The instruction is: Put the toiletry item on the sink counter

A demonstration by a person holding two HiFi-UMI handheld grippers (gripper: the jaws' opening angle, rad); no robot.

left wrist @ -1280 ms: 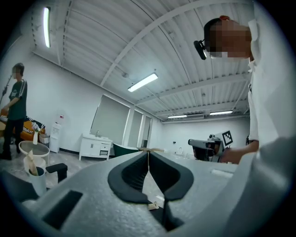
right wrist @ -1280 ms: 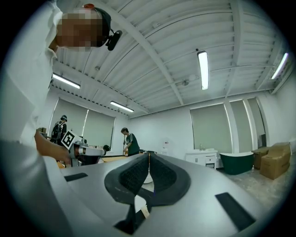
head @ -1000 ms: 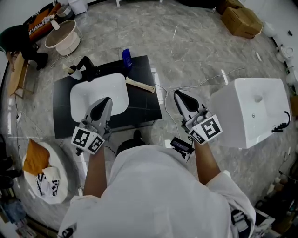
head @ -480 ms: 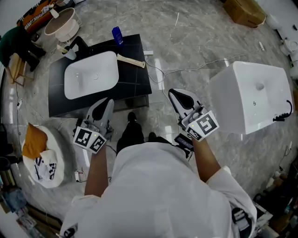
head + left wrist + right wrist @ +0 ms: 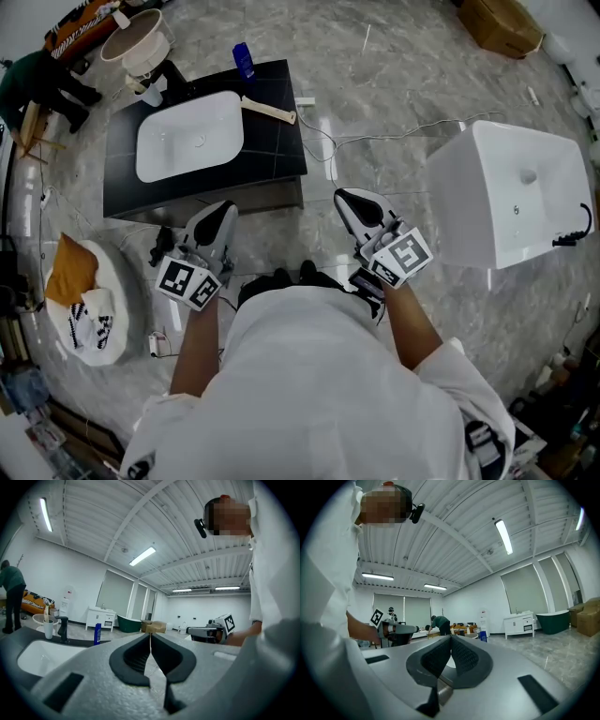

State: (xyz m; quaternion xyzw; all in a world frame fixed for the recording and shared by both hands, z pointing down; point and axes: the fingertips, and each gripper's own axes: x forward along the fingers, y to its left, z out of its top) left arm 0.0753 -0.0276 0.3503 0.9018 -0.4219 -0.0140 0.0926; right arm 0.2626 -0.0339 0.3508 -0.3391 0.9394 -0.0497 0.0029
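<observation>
Plainly, the blue bottle (image 5: 243,59) stands upright at the far edge of the black sink counter (image 5: 281,159), just behind the white basin (image 5: 187,136); a pale wooden tool (image 5: 270,111) lies right of the basin. The left gripper (image 5: 222,208) and right gripper (image 5: 349,199) hang off the counter's near side; both have their jaws pressed together on nothing.

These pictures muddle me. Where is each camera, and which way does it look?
Head view: on the person's head, looking down at the counter; shows left gripper, right gripper, shirt.
Left gripper view: on the left gripper, looking level along shut jaws; shirt at right.
Right gripper view: on the right gripper, likewise; shirt at left.
Shared: bottle in head and left gripper views.
</observation>
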